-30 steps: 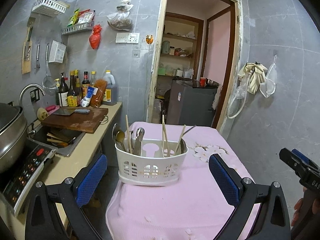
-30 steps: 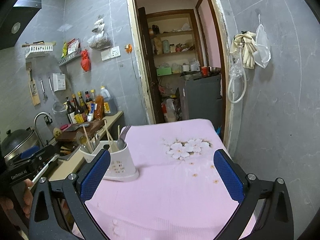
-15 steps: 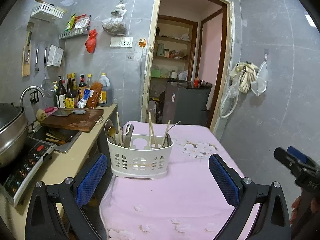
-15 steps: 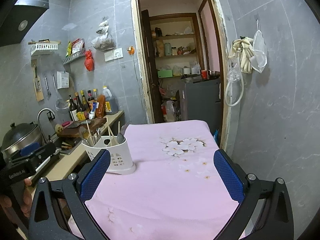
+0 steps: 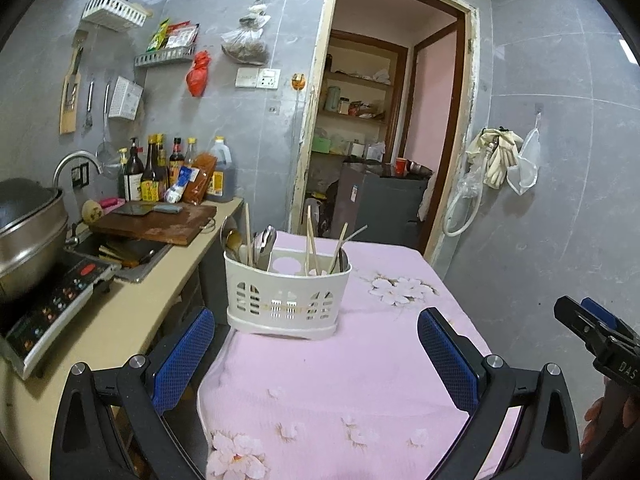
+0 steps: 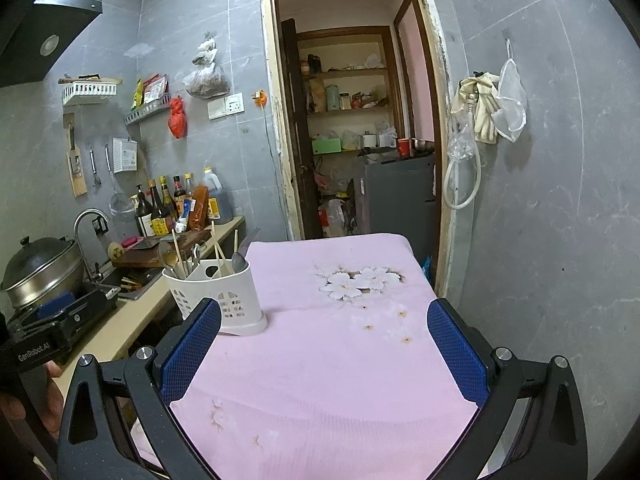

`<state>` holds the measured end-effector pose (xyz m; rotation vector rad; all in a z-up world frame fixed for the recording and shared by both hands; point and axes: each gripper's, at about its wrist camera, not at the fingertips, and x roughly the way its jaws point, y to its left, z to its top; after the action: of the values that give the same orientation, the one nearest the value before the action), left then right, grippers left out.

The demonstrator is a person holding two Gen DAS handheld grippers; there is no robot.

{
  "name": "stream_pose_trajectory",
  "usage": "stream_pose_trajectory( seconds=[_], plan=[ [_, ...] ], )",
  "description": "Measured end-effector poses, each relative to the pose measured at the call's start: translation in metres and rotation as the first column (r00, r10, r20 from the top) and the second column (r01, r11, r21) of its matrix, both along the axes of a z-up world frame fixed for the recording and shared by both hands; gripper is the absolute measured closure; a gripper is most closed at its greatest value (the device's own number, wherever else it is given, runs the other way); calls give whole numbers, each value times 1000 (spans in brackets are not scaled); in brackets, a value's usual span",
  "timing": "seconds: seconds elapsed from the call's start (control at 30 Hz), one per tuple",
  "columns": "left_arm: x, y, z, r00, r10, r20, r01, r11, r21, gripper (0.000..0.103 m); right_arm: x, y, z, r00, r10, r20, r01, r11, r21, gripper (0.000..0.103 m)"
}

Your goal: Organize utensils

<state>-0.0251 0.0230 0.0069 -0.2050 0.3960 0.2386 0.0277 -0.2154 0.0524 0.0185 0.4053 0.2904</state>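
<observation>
A white slotted utensil caddy (image 5: 286,300) stands on the pink flowered tablecloth (image 5: 360,364), at its far left corner. Spoons (image 5: 265,242) fill its left compartment, and wooden chopsticks (image 5: 310,240) with a fork stand in the right one. My left gripper (image 5: 314,356) is open and empty, well back from the caddy. In the right wrist view the caddy (image 6: 218,294) sits just beyond the left finger. My right gripper (image 6: 324,354) is open and empty over the cloth (image 6: 340,352).
A counter (image 5: 128,304) runs along the left with an induction cooker (image 5: 52,304), a steel pot (image 5: 28,236), a sink, a cutting board (image 5: 160,222) and bottles (image 5: 160,172). An open doorway (image 5: 380,140) lies behind the table. A grey wall closes the right side.
Both grippers have drawn back from the table. The caddy looks smaller and farther away, and more of the cloth's near part shows. Both stay open.
</observation>
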Motion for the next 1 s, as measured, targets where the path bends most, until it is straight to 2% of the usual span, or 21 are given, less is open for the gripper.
stream_pose_trajectory(
  seconds=[0.23,1.0],
  plan=[
    [0,-2,-10,1000,-6,-17,6,1000,23,1,-2,1,-11,1000,2,-10,-2,1000,-11,2],
    [5,5,-21,999,24,-40,-24,1000,6,1,11,7,-23,999,13,-41,-13,1000,-12,2]
  ],
)
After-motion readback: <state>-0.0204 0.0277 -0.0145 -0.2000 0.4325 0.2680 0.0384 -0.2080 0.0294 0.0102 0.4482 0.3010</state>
